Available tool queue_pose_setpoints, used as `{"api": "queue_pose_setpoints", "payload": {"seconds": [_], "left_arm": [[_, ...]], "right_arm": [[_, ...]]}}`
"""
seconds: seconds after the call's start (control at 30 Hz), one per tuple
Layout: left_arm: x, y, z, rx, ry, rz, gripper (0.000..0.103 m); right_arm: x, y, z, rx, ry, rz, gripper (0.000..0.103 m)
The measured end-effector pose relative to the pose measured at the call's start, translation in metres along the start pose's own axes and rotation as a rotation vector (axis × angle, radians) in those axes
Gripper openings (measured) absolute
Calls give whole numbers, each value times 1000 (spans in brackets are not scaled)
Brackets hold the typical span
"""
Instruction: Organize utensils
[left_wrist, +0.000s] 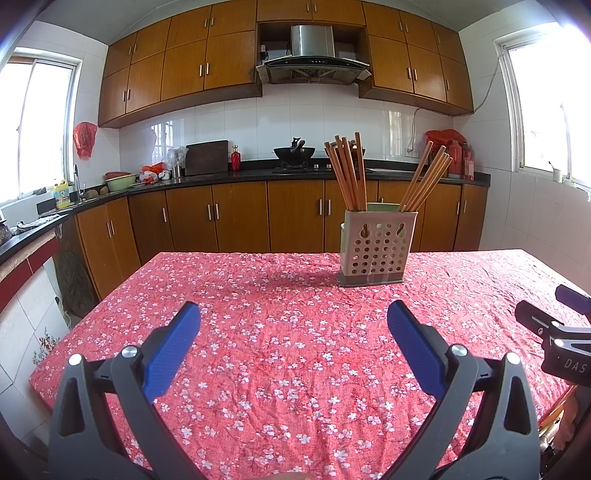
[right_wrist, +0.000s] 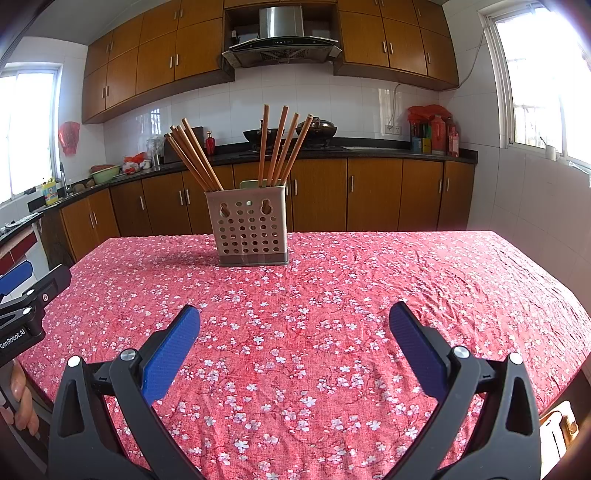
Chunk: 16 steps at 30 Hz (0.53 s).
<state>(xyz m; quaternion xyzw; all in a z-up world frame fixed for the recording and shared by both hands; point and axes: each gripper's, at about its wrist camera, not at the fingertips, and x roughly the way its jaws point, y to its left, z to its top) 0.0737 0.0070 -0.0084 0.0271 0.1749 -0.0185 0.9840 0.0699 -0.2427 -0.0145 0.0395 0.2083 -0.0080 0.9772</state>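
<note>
Both grippers hover empty over the table, chopsticks already in the holder.

The table (left_wrist: 280, 369), under a red floral cloth, carries only the holder (left_wrist: 377, 246), upright toward the far edge; its perforated walls keep two bunches of chopsticks (left_wrist: 347, 171) leaning apart, probably in separate compartments. The left gripper (left_wrist: 293, 314) and right gripper (right_wrist: 294, 315) are both spread wide, pinching nothing, well short of the holder, so sorting looks done or unstarted.

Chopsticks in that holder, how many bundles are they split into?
2. One bundle of chopsticks leans left from the left side of the perforated holder; the other bundle fans up from its right side. Individual sticks overlap, so some may be hidden.
</note>
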Motion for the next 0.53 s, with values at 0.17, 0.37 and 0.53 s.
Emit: {"api": "queue_pose_setpoints", "payload": {"seconds": [0.17, 0.37, 0.53], "left_arm": [[0, 0, -1, -2, -4, 4, 99], [2, -1, -2, -5, 4, 6, 99], [3, -2, -1, -5, 5, 6, 99]], "right_arm": [[0, 0, 0, 1, 0, 1, 101], [1, 2, -2, 5, -2, -2, 101], [1, 2, -2, 5, -2, -2, 101]]}}
